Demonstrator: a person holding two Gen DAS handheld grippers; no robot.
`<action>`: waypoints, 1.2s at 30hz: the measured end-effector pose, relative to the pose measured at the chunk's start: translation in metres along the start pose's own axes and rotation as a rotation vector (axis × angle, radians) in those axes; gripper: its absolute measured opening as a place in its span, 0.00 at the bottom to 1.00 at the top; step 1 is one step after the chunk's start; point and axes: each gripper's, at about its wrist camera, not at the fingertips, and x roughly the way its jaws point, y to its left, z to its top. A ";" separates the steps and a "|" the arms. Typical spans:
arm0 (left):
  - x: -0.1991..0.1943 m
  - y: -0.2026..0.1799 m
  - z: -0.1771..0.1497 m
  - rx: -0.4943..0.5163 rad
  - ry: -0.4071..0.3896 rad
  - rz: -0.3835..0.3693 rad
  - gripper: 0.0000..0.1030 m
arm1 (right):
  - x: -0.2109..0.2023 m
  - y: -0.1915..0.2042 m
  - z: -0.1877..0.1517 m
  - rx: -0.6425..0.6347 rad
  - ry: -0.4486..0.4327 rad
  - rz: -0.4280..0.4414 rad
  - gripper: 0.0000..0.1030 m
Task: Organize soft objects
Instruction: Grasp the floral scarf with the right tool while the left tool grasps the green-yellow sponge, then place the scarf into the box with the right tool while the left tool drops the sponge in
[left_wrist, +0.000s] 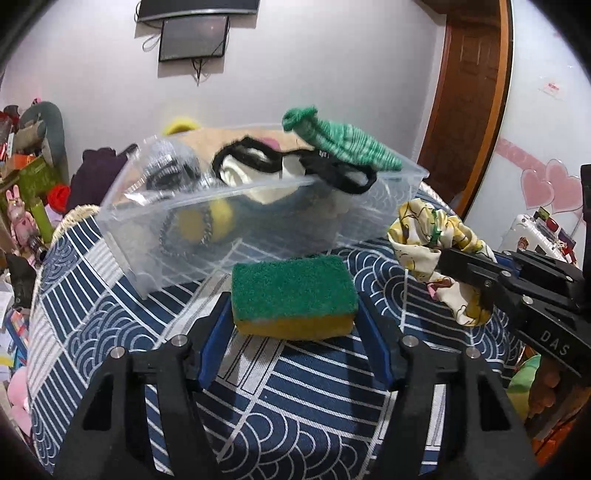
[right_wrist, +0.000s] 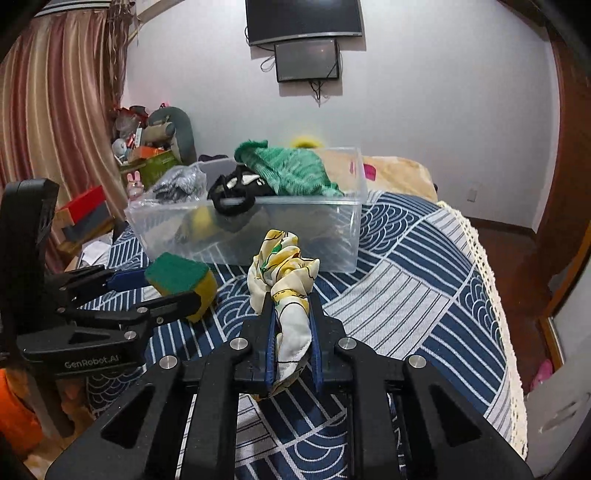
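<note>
My left gripper (left_wrist: 293, 314) is shut on a green-topped yellow sponge (left_wrist: 293, 297) and holds it above the patterned cloth; it also shows in the right wrist view (right_wrist: 181, 278). My right gripper (right_wrist: 291, 310) is shut on a crumpled white and yellow floral cloth (right_wrist: 282, 269), which also shows in the left wrist view (left_wrist: 424, 236). Beyond both stands a clear plastic bin (left_wrist: 184, 218) holding a green knit item (left_wrist: 340, 142), a black and white piece (left_wrist: 258, 162), a grey glove (left_wrist: 162, 166) and a yellow ball (left_wrist: 218, 221).
A blue and white patterned cloth (right_wrist: 424, 266) covers the table, with a cream lace edge (right_wrist: 491, 288) at the right. Clutter of boxes and toys (right_wrist: 147, 155) stands at the far left. A wooden door (left_wrist: 469, 92) is at the back right.
</note>
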 end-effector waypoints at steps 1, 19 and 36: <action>-0.004 0.001 0.002 -0.002 -0.009 -0.001 0.62 | -0.001 0.001 0.003 -0.001 -0.004 0.001 0.13; -0.061 0.041 0.049 -0.077 -0.190 0.048 0.63 | -0.012 0.024 0.060 -0.051 -0.166 0.010 0.13; -0.012 0.067 0.071 -0.122 -0.132 0.075 0.63 | 0.033 0.048 0.091 -0.061 -0.148 0.064 0.13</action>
